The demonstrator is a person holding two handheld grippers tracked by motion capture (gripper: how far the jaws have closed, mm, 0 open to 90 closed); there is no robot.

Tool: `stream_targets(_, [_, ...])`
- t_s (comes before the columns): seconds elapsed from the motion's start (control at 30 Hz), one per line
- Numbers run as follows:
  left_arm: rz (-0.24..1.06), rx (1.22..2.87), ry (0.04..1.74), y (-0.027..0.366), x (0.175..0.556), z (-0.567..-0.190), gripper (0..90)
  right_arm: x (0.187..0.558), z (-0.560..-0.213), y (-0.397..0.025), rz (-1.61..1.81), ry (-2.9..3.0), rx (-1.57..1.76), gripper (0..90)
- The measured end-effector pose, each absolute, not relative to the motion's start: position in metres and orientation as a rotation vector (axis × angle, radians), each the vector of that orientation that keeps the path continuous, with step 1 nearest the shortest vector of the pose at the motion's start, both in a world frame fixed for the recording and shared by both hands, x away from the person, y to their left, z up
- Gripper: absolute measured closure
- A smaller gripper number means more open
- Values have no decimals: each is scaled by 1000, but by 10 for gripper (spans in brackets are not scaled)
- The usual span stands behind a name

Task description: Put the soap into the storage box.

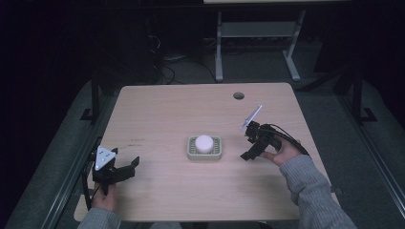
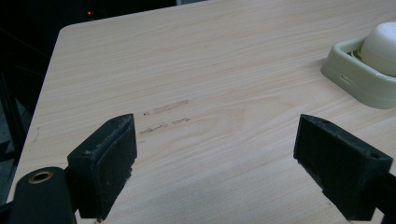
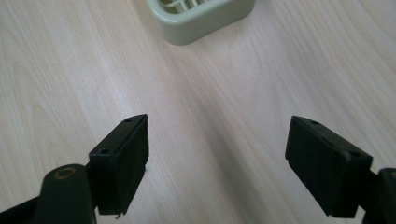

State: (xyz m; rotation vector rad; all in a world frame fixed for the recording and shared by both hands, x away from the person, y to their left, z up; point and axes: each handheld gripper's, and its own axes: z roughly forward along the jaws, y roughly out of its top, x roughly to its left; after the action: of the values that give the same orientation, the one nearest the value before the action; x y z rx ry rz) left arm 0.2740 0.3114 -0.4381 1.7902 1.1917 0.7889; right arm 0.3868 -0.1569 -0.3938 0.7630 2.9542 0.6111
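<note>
The left gripper has its jaws spread wide with nothing between them, low over bare wood near the table's near-left edge; the right gripper is equally wide and empty, tipped down just right of the soap dish; open tabletop lies around both; the dish sits at the table's middle, well apart from every edge, its long axis running left to right; a round white soap rests in it, favouring no direction.
</note>
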Motion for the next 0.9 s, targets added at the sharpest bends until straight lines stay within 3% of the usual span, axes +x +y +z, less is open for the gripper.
stream_targets(0.9, [789, 1790, 1193, 312, 274, -438, 129, 372, -400, -182, 638, 2929, 815, 211])
